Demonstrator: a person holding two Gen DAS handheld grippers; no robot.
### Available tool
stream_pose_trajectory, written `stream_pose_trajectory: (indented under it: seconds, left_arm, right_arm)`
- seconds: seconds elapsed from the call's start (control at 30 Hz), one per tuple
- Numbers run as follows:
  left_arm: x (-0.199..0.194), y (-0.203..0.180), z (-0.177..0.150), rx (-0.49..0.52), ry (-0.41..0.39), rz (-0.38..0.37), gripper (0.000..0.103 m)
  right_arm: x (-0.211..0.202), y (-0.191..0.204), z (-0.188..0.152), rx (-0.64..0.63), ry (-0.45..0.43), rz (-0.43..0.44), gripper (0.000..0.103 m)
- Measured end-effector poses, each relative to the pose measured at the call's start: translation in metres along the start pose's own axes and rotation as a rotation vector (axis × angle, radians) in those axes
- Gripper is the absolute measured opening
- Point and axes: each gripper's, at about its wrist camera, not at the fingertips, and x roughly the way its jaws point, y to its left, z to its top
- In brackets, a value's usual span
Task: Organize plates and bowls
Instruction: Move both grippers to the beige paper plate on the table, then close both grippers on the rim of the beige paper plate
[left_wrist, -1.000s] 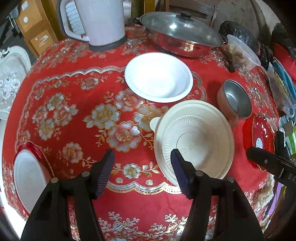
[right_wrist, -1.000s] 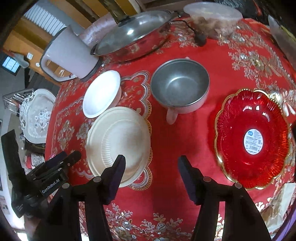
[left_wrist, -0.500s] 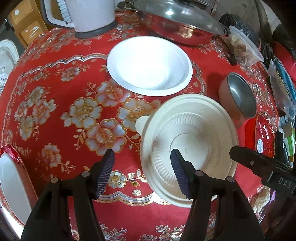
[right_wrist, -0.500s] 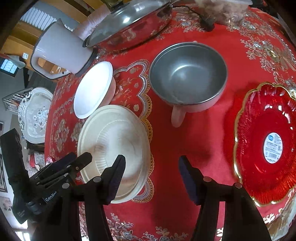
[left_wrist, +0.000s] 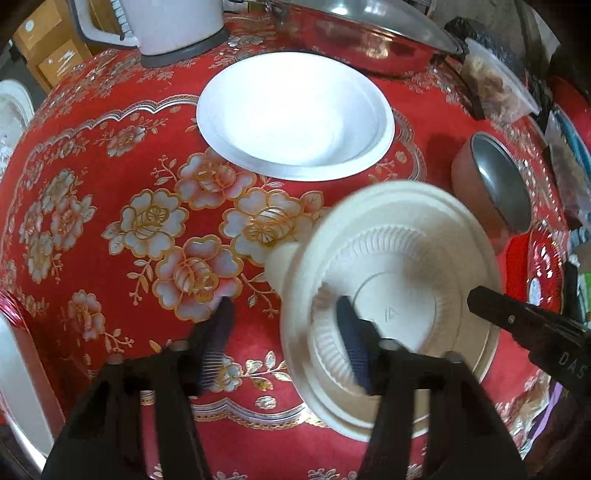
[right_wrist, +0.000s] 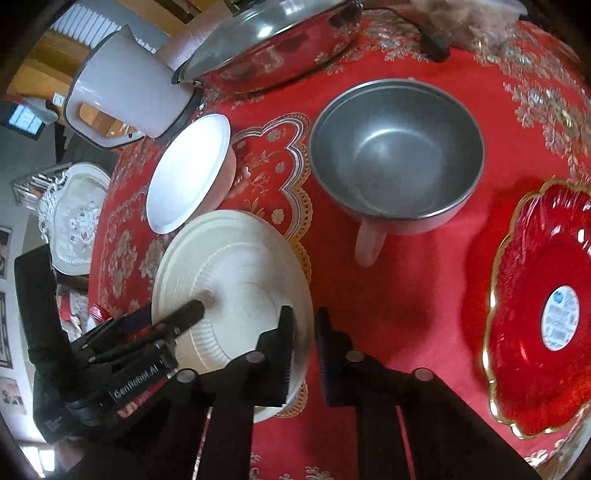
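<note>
Though fingers (right_wrist: 288, 347) apart, cream plate (right_wrist: 236, 273) between

- I see the surface (left_wrist: 110, 184) draped in bright red cloth patterned with white, gold-outlined flowers and scalloped silver borders.
- The cream plate (left_wrist: 406, 266), at lower right of my left view, is pale off-white with fine radial ribbing.
- The white bowl (left_wrist: 295, 110) at upper centre is plain glossy white.
- The metal bowl (right_wrist: 397, 155), at upper centre of my right view, is dull grey steel inside, with a pale pink outside and handle.
- The red plate (right_wrist: 535, 314) at right is translucent red with a gold scalloped rim and a white-and-blue sticker.
- Both pairs of tongs, left tongs (left_wrist: 284, 332) and right tongs (right_wrist: 304, 347), are black with dark blue pads.
</note>
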Motion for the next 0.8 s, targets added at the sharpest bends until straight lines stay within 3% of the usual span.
stream_pose_trajectory:
  seconds: [0.2, 0.8]
  left_arm:
    - [0.006, -0.007, 0.0, 0.026, 0.023, -0.003, 0.019]
    - [-0.035, 0.015, -0.014, -0.009, -0.042, 0.005, 0.019]
  right_arm:
    - [-0.006, 0.005, -0.001, -0.021, -0.009, 0.005, 0.01]
    - [-0.028, 0.036, -0.01, -0.079, -0.044, 0.008, 0.01]
